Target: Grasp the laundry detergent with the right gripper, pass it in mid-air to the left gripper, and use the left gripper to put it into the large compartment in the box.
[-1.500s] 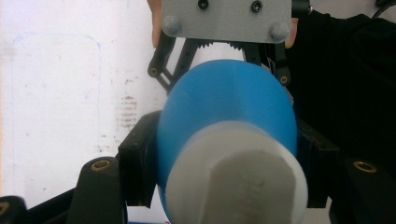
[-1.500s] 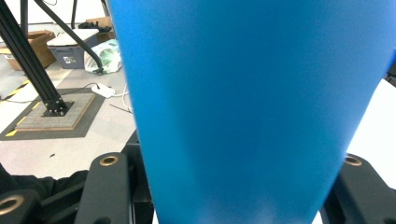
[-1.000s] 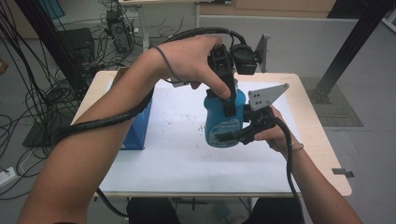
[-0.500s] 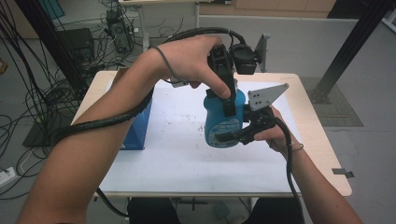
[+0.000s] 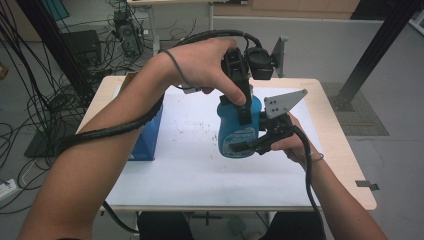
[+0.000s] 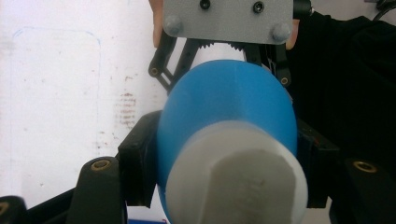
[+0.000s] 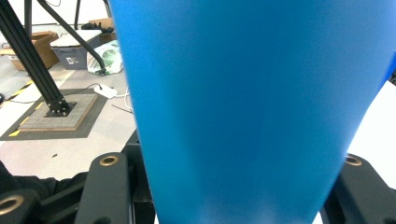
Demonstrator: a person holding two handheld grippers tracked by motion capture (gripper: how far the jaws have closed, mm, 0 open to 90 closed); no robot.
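A blue bottle (image 5: 239, 131) with a white cap (image 6: 233, 182) stands upright on the white mat (image 5: 175, 165) at the table's middle. My left gripper (image 5: 243, 112) comes down from above and is shut on the bottle's top, its jaws on either side just under the cap (image 6: 229, 172). My right gripper (image 5: 245, 145) reaches in from the right and is shut on the lower body. In the right gripper view the blue wall (image 7: 243, 107) sits between its jaws (image 7: 233, 186). The right gripper's grey plate (image 6: 229, 18) shows behind the bottle.
A blue box (image 5: 150, 135) stands at the mat's left edge, under my left forearm. The wooden table (image 5: 345, 165) ends close on the right. A black frame post (image 5: 375, 50) rises at the far right, and cables (image 5: 40, 100) cover the floor at left.
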